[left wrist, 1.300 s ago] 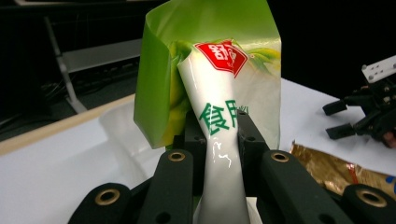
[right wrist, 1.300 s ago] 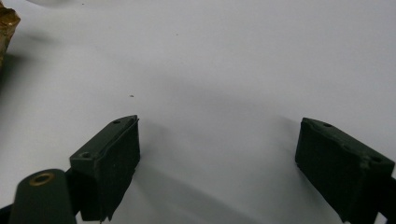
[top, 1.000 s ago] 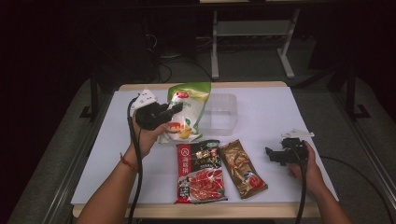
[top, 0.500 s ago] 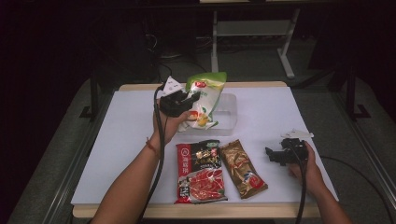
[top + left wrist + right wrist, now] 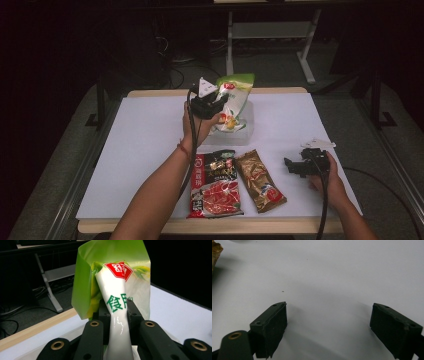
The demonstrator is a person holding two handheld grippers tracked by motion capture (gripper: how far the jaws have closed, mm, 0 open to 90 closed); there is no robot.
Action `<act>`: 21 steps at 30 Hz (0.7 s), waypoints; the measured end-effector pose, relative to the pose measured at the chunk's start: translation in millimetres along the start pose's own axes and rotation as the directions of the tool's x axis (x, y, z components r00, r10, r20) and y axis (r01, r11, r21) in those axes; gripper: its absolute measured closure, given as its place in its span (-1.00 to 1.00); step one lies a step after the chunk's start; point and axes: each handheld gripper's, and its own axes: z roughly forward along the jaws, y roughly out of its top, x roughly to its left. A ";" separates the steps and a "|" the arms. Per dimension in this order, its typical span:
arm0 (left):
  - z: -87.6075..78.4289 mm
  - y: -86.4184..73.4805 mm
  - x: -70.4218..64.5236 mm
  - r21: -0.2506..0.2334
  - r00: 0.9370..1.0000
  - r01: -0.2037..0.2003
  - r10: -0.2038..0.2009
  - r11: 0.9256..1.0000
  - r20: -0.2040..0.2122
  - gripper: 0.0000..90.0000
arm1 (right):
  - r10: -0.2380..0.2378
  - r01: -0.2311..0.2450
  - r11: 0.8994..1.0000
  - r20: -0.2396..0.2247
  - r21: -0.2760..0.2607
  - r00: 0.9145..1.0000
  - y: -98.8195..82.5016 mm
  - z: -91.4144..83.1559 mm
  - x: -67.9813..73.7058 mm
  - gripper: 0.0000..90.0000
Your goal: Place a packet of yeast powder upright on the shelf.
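While the left gripper [image 5: 212, 104] is raised above the far middle of the white table [image 5: 145, 140], its jaws are clamped on a crumpled green-and-white bag [image 5: 117, 290], held over a clear plastic box [image 5: 240, 131]. Near the front edge lie a red packet [image 5: 215, 185] and a brown packet [image 5: 260, 180], side by side. At the right, the right gripper [image 5: 295, 166] rests low with jaws spread wide, holding nothing.

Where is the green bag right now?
In the high view, the green bag is held up by the left gripper above the clear plastic box, at the table's far middle.
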 end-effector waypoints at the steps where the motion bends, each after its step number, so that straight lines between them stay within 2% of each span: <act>1: 2.1 0.0 0.1 -0.008 1.000 0.005 -0.004 1.000 0.009 0.75 | 0.000 0.000 1.000 0.000 0.000 1.000 0.0 0.0 0.1 -0.70; 3: 6.5 -0.9 -1.0 -0.023 1.000 0.017 -0.017 1.000 0.023 0.75 | -0.001 0.001 1.000 0.000 -0.001 1.000 0.0 0.0 0.1 -0.70; 10: 22.4 -4.9 -6.2 -0.049 1.000 0.020 -0.020 0.999 0.010 0.75 | -0.003 0.003 1.000 0.002 -0.002 1.000 -0.1 -0.1 0.3 -0.70; 11: 25.0 -5.4 -6.7 -0.048 1.000 0.015 -0.015 0.999 0.002 0.75 | -0.003 0.003 1.000 0.002 -0.002 1.000 -0.1 -0.1 0.3 -0.70; 12: 29.3 -5.9 -8.3 -0.041 0.999 -0.010 0.008 0.999 -0.033 0.75 | -0.003 0.003 1.000 0.002 -0.002 1.000 -0.1 -0.1 0.3 -0.70; 13: 29.3 -5.9 -8.3 -0.041 0.999 -0.010 0.008 0.999 -0.033 0.75 | -0.003 0.003 1.000 0.002 -0.002 1.000 -0.1 -0.1 0.3 -0.70; 15: 33.2 -6.7 -10.0 -0.024 0.997 -0.042 0.040 0.999 -0.068 0.75 | -0.003 0.003 1.000 0.002 -0.002 1.000 -0.1 -0.1 0.3 -0.70; 18: 37.6 -7.0 -12.6 -0.006 0.994 -0.060 0.059 0.998 -0.095 0.75 | -0.004 0.004 1.000 0.001 -0.002 1.000 -0.1 -0.1 0.2 -0.70; 21: 41.4 -4.6 -21.6 0.010 0.986 -0.093 0.094 0.996 -0.141 0.75 | -0.003 0.003 1.000 0.001 -0.001 1.000 -0.1 -0.1 0.1 -0.70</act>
